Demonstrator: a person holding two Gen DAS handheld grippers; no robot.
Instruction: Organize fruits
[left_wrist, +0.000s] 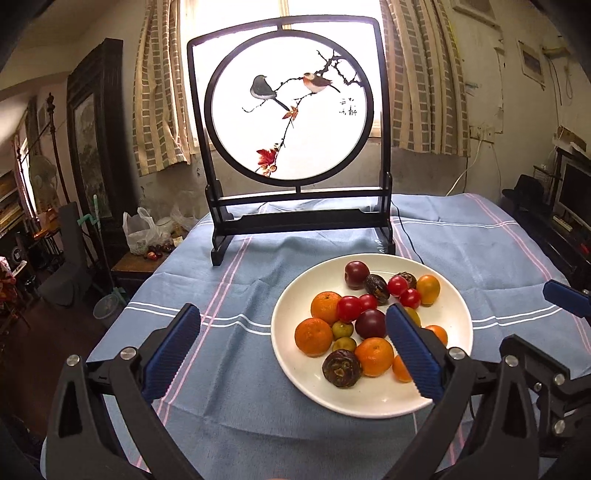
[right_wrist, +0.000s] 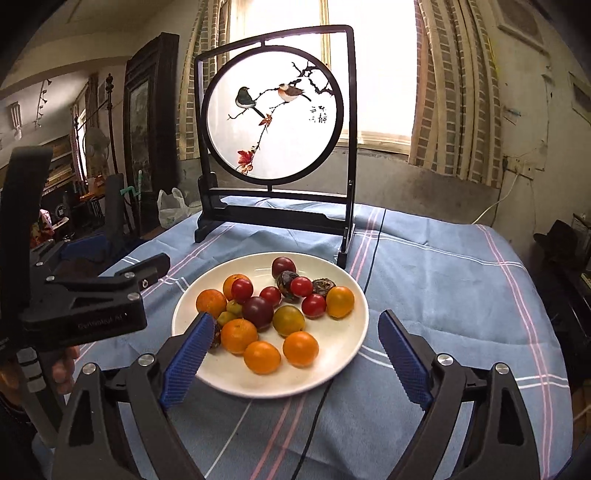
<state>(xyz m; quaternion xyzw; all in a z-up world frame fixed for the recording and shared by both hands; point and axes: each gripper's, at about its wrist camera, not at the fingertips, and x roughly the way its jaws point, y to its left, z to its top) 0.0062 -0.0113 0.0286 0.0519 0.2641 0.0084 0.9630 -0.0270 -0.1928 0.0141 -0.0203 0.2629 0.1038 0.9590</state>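
Observation:
A white plate (left_wrist: 291, 354) (right_wrist: 343, 354) on the blue striped tablecloth holds several fruits: oranges (left_wrist: 313, 336) (right_wrist: 300, 348), red cherry tomatoes (left_wrist: 348, 308) (right_wrist: 313, 305), dark plums (left_wrist: 371, 324) (right_wrist: 258, 312), brown wrinkled fruits (left_wrist: 341, 368) (right_wrist: 287, 283) and small green ones (right_wrist: 288, 319). My left gripper (left_wrist: 291, 317) is open and empty, its right finger over the plate's near side. My right gripper (right_wrist: 297, 328) is open and empty, its fingers straddling the plate's near edge. The left gripper's body shows in the right wrist view at the left.
A dark framed round bird screen (left_wrist: 291, 110) (right_wrist: 275, 110) stands upright behind the plate. A black cable (left_wrist: 404, 236) (right_wrist: 314, 424) runs across the cloth past the plate. A side table with a plastic bag (left_wrist: 142, 232) lies beyond the table's left edge.

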